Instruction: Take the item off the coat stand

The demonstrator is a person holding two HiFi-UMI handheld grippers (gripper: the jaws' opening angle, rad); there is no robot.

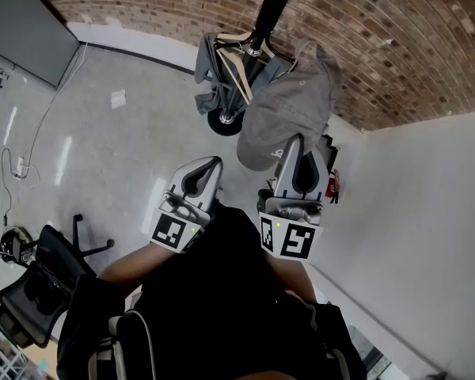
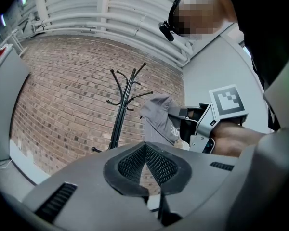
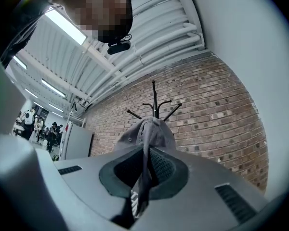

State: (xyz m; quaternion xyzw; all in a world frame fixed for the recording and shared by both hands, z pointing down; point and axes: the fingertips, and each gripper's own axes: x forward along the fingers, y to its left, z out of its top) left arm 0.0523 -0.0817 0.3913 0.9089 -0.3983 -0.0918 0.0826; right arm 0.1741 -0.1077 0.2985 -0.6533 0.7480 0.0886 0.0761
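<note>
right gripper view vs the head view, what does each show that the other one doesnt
Only the right gripper view: the right gripper with its jaws closed on the fabric of the grey cap, the top hooks of the coat stand, and the ceiling lights. Only the head view: the floor, the left gripper, an office chair, and a grey garment on a hanger on the stand. Both: the cap, the stand and the brick wall.

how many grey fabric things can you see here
2. A grey cap is pinched in the right gripper. A grey garment hangs on a wooden hanger low on the coat stand. Others may be hidden behind the stand.
</note>
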